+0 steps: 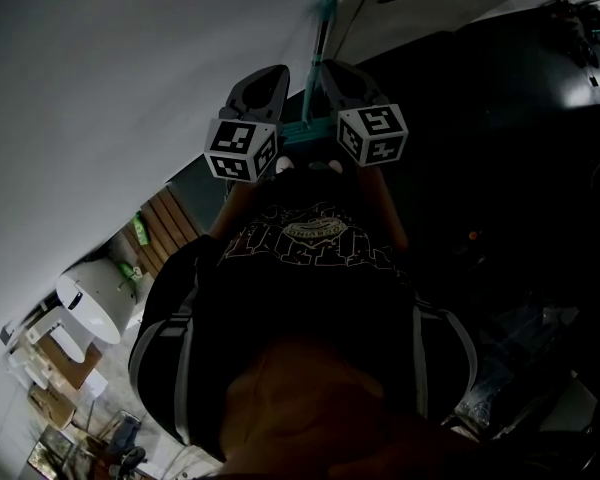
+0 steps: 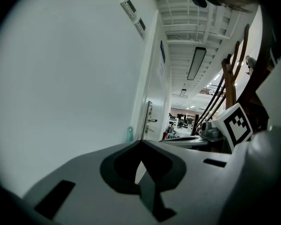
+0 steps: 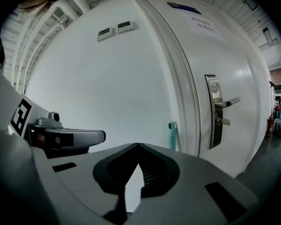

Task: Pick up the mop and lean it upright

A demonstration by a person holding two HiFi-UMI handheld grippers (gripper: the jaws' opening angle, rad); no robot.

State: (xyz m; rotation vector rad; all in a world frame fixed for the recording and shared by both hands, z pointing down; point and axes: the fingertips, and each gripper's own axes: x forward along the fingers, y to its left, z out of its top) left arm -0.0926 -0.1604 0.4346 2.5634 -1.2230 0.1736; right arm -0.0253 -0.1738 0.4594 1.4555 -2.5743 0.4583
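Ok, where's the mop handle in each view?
Head view: mop handle at top centre, slanting up the white wall.
Left gripper view: teal tip left of centre, low on the wall.
Right gripper view: teal tip right of centre.
Landmark: door handle, just to its right in both gripper views.

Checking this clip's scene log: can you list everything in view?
mop: one, teal and grey, leaning on the wall beside the door
door: one, white, right of the mop
door handle: one, metal lever, on the door
wall panels: two, pale, high on the wall
shirt: one, black, printed, on the person
left tool: one, grey, shut, empty
right tool: one, grey, shut, empty
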